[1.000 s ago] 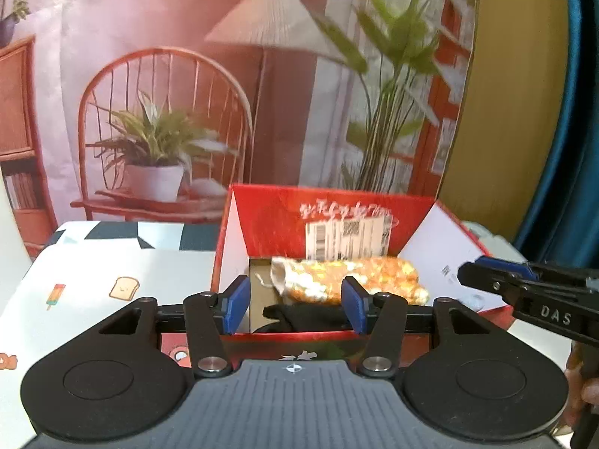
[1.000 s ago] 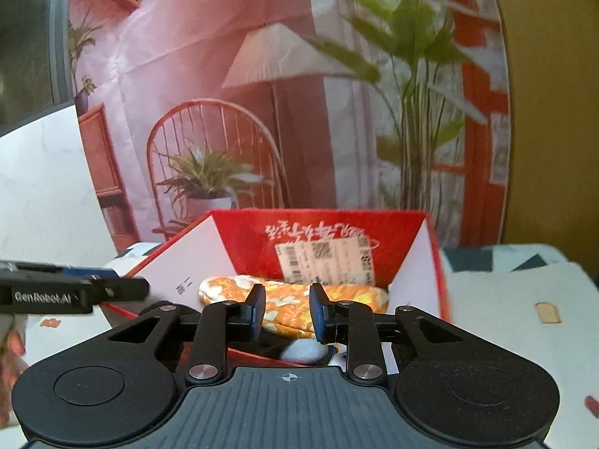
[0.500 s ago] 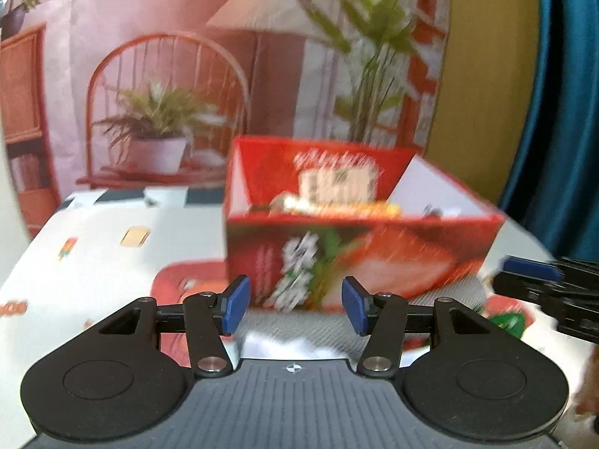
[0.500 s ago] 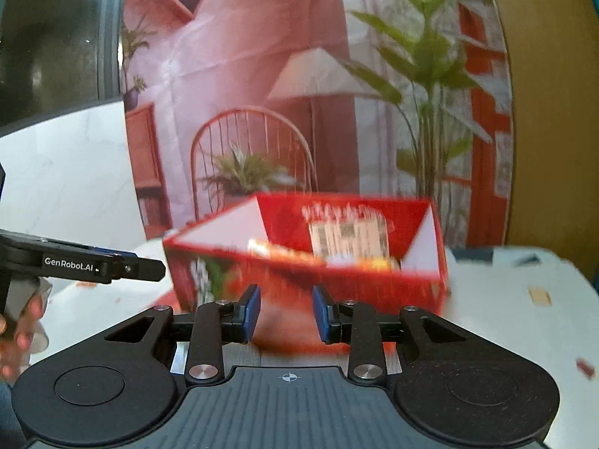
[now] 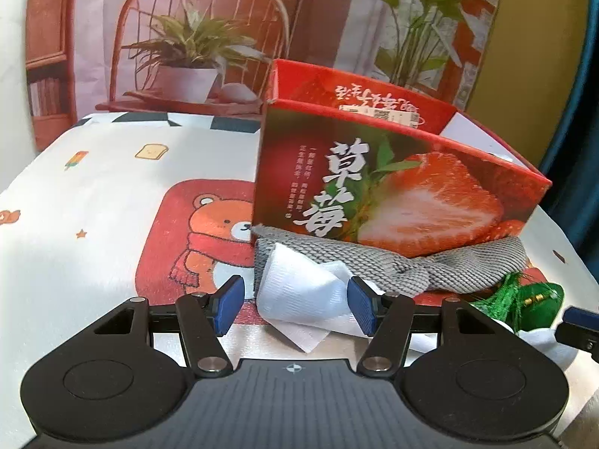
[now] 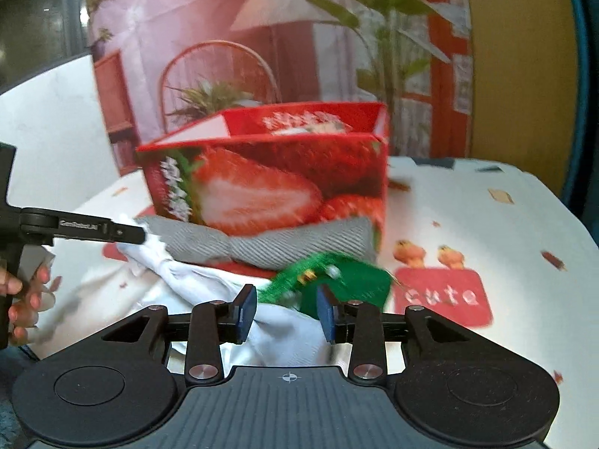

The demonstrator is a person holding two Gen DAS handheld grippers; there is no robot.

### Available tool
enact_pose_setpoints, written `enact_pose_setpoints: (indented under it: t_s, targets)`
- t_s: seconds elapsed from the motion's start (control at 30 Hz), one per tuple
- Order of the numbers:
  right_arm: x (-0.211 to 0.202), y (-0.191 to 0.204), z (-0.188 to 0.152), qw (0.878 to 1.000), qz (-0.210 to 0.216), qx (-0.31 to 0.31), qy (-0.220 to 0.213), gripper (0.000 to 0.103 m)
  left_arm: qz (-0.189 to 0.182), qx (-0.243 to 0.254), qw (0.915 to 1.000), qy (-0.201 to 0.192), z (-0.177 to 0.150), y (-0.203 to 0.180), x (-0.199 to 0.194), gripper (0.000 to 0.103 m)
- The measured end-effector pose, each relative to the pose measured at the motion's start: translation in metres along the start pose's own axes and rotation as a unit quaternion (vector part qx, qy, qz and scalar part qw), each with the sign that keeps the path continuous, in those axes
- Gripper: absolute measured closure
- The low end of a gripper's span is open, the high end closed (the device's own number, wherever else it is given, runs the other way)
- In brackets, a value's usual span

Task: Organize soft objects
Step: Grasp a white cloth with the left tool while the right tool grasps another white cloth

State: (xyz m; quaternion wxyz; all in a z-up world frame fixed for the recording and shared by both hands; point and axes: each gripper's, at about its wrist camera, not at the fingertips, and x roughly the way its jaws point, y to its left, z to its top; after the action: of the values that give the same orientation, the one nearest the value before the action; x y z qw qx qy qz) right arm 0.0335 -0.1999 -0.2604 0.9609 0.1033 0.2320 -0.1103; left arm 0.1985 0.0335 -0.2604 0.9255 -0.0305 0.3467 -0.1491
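Nearest me, my left hand-held gripper (image 5: 295,308) stands moderately open, its jaws having just been widening, with a crumpled white cloth (image 5: 299,295) lying between the blue pads; I see a gap on the left side, and on the right I cannot tell whether the pad touches the fabric. My right hand-held gripper (image 6: 286,312) is parted more narrowly, its jaws also having just been opening, and the edge of a green soft item (image 6: 344,277) with a fringe sits between its pads without being pinched, resting partly on the same white cloth. From the right wrist view I see the other gripper's finger reaching in from the left, with a person's hand (image 6: 22,299) on its handle.

Just behind these lies a grey knitted cloth (image 5: 430,265), stretched along the foot of a red strawberry-printed box (image 5: 393,187) and touching its front wall. The box stands open-topped on the tabletop (image 5: 93,205), which carries a cartoon-printed cover. Beyond is a printed backdrop (image 5: 187,18) of a chair and plants.
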Motion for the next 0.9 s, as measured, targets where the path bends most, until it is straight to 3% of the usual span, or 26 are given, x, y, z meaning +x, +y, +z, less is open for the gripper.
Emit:
enact_pose_setpoints:
  t_s: [0.1, 0.17, 0.23, 0.37, 0.6, 0.9]
  targets:
    - [0.0, -0.01, -0.004, 1.0, -0.019, 0.022, 0.011, 0.068, 0.002, -0.012, 0.9999, 0.0, -0.001, 0.003, 0.002, 0.04]
    - [0.002, -0.016, -0.007, 0.999, -0.024, 0.038, 0.02, 0.06, 0.0, -0.014, 0.9999, -0.006, -0.002, 0.003, 0.002, 0.046]
    - [0.003, -0.019, -0.011, 0.998, -0.022, 0.051, 0.029, 0.06, 0.0, -0.004, 1.0, -0.009, -0.004, 0.0, 0.001, 0.063]
    - [0.009, -0.017, -0.015, 0.997, -0.006, 0.057, 0.05, 0.064, 0.001, 0.008, 0.9999, -0.006, -0.008, -0.006, -0.003, 0.078]
    - [0.018, -0.017, -0.019, 0.994, 0.01, 0.078, 0.076, 0.079, -0.006, -0.014, 0.9998, -0.013, -0.022, -0.004, -0.022, 0.082]
    - [0.009, -0.008, -0.01, 0.997, 0.033, 0.061, 0.033, 0.086, -0.004, -0.027, 0.9982, -0.053, -0.031, -0.01, -0.05, 0.083]
